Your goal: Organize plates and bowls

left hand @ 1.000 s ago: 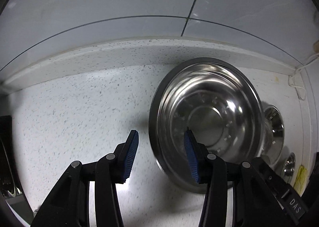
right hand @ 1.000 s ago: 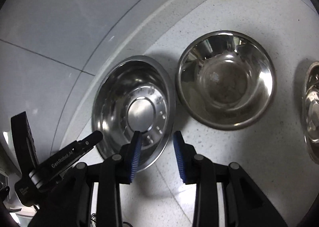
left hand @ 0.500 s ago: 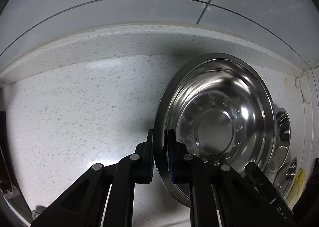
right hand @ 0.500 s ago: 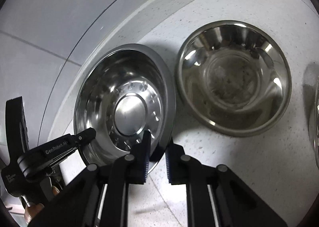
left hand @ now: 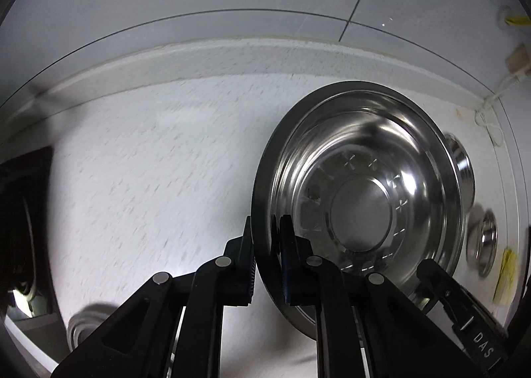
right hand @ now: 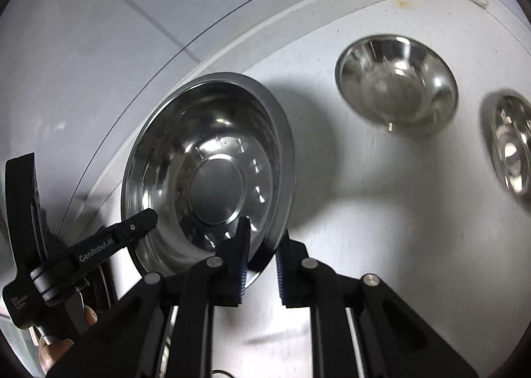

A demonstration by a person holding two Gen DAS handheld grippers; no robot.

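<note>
The bowl's (left hand: 361,198) rim sat between the left gripper's (left hand: 265,245) fingers, clenched on its near-left edge; the right gripper (right hand: 260,255) gripped the opposite rim. The bowl was wide, shiny steel with a flat base, held over the speckled bench (left hand: 149,162), near two smaller bowls (right hand: 398,86)

Dim, cool light overall, strongest low on the speckled desk (left hand: 139,179). Hard glints off the big steel bowl (left hand: 361,202), dark shadow thrown to its right in the right wrist view. Motion smear across the desk and the far bowl (right hand: 398,86). Heavy fisheye bending, black vignette at every corner.
</note>
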